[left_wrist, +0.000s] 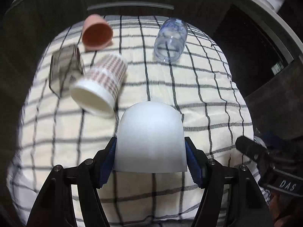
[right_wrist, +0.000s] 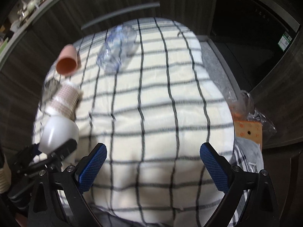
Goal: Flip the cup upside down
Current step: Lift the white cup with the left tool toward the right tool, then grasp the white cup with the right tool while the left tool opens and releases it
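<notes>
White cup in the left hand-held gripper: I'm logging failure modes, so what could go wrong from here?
The white cup is smooth and held only at its sides by the left hand-held gripper; it might slip while turning. The patterned cup lies close by, so a swing could knock it. The checked cloth looks soft and uneven, so the cup may tip when set down.
</notes>
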`<state>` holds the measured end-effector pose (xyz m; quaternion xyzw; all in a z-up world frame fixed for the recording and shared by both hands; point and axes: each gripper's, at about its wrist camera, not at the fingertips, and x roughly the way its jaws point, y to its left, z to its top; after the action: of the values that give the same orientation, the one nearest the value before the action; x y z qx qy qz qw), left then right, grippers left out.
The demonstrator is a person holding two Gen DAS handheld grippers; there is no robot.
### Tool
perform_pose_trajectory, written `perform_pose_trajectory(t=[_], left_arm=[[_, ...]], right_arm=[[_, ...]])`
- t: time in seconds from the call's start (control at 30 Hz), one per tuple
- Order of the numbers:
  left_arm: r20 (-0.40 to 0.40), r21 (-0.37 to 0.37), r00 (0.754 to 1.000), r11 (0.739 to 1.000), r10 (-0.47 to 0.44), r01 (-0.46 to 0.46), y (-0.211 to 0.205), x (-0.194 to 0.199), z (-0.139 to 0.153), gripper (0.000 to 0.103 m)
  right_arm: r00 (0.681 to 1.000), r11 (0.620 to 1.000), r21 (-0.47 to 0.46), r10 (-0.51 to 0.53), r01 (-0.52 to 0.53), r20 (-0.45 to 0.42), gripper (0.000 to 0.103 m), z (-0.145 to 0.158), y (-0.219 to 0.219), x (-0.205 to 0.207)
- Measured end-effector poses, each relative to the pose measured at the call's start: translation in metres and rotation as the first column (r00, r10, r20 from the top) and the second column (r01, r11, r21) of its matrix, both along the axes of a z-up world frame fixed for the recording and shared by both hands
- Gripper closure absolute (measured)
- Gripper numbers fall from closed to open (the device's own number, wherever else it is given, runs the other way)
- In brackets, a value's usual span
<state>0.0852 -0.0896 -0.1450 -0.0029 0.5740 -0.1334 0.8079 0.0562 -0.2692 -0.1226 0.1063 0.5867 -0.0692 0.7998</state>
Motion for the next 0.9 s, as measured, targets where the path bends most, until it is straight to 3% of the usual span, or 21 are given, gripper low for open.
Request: perform_pose_trajectory(t=[0.17,0.43,0.53,0.7,0.9], left_arm=[[-0.013,-0.018,0.998,0.998,0.054,-0.054,0.0,-0.014,-0.019,0.036],[-0.046,-0.035,0.998,0.998,0.044,-0.045,-0.001,-0.019,-0.03,0.035],[-0.057,-0.026,0.997,0.998,0.052,-0.053,0.002,-0.02,-0.031,0.02],[0.008,0.039,1.0,0.999,0.023,-0.024,0.003,-0.029,-0.012,0.014],[0.106,0.066,0.994,0.997,0.036,-0.043,0.021,-0.041,0.021,0.011]], right_arm=[[0.999,0.998,-0.048,0.029,-0.03,-0.033,0.004,-0.009,-0.002,-0.014],[0.998,0.997,-0.054,0.046,-0.049,-0.051,0.004,-0.013,0.002,-0.021],[0.997,0.997,-0.053,0.051,-0.054,-0.054,0.004,-0.012,0.004,-0.02],[0.997,0.997,-0.053,0.057,-0.059,-0.048,0.004,-0.005,0.008,-0.021],[0.997,0.997,-0.033,0.071,-0.072,-0.038,0.004,0.01,0.018,-0.02]])
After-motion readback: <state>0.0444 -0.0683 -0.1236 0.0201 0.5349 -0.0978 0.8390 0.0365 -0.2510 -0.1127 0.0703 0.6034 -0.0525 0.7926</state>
